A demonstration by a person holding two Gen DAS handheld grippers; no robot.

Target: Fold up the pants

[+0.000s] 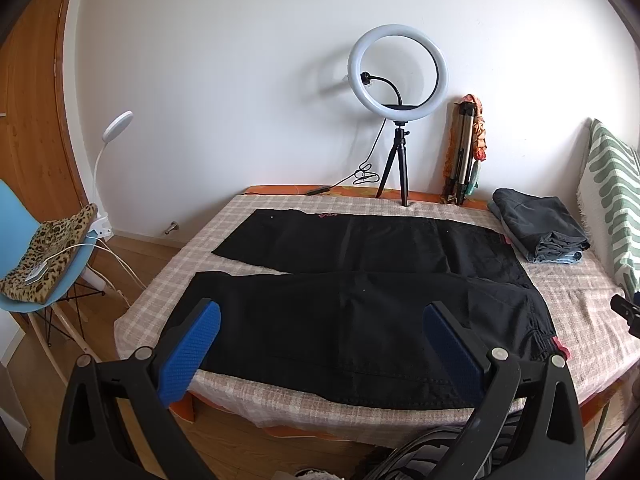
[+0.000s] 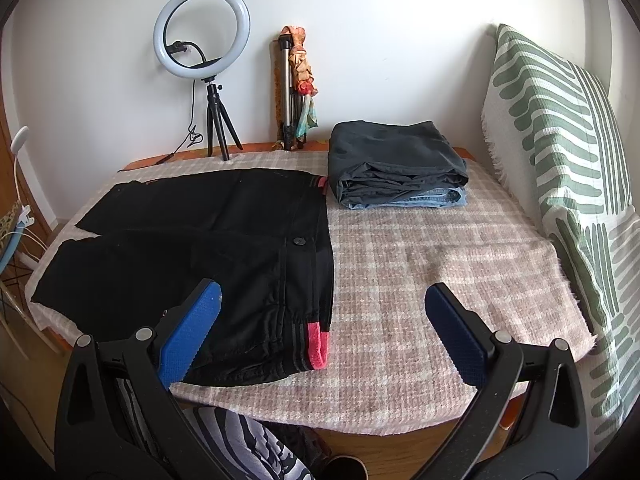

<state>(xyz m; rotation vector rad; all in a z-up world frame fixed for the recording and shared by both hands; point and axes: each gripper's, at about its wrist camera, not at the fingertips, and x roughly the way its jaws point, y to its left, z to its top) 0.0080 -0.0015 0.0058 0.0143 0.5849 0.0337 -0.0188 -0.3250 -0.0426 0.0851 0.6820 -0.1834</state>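
Black pants [image 1: 360,280] lie flat on the checked cloth of the table [image 1: 168,280], both legs spread out to the left and the waistband at the right. In the right wrist view the same pants [image 2: 200,240] show a button and a red tab [image 2: 318,344] at the near waist corner. My left gripper [image 1: 322,316] hovers open over the near leg, with nothing between its blue pads. My right gripper [image 2: 322,300] is open too, above the near waist corner and the bare cloth beside it. A black tip of the right gripper [image 1: 626,312] shows at the edge of the left wrist view.
A stack of folded grey and blue clothes [image 2: 396,164] sits at the back right of the table. A ring light on a tripod [image 1: 398,80] and a folded tripod [image 1: 464,152] stand against the wall. A striped cushion [image 2: 560,160] leans at the right. A blue chair [image 1: 40,248] stands at the left.
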